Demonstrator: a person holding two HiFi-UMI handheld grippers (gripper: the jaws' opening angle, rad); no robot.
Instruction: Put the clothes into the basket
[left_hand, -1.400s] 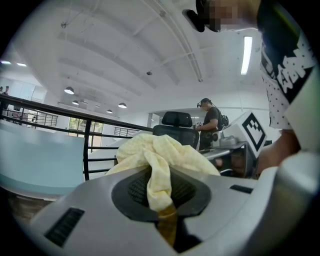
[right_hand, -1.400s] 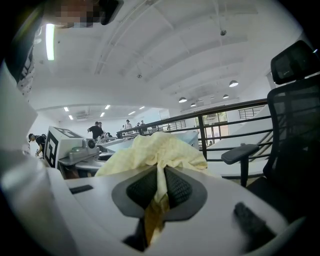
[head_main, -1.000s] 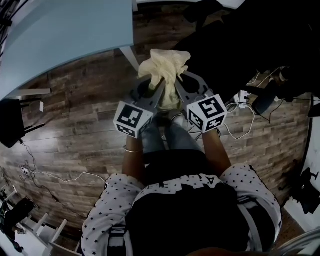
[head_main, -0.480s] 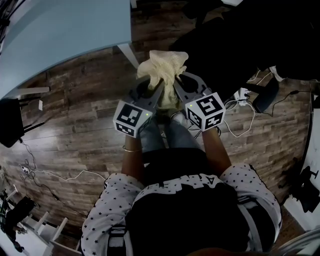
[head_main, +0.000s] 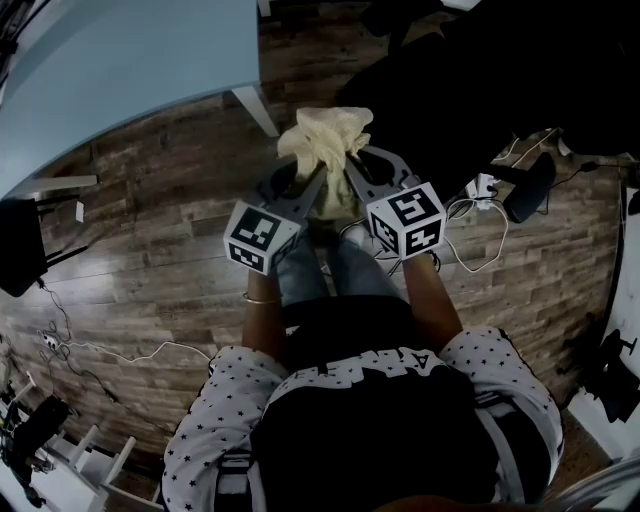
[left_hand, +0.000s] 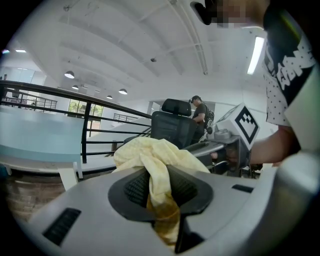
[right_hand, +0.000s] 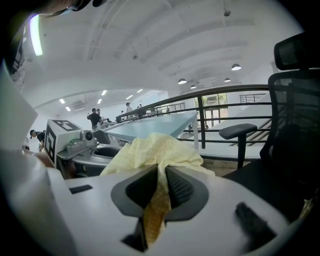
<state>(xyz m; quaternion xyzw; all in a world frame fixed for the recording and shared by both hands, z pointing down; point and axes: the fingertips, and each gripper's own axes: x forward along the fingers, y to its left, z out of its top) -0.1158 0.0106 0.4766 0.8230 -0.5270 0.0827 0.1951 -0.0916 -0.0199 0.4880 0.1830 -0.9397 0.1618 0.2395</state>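
Blue table (head_main: 120, 50) corner close left, black chair (head_main: 480, 70) right; floor (head_main: 150, 210) strip between. Forearms forward, side by side. Yellow cloth (head_main: 325, 135) bunched at both tips: right gripper (head_main: 350, 168) clamps it, left gripper (head_main: 318, 180) pinches it too, jaws just easing wider.

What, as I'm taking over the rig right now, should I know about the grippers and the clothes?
Left gripper: shut on the yellow cloth, but its jaws have just been opening, with the cloth between them.
Right gripper: shut on the same cloth.
Cloth: bunched, held by both above the floor.
Done: cloth picked up.
Left: get it into the basket, which no view shows.
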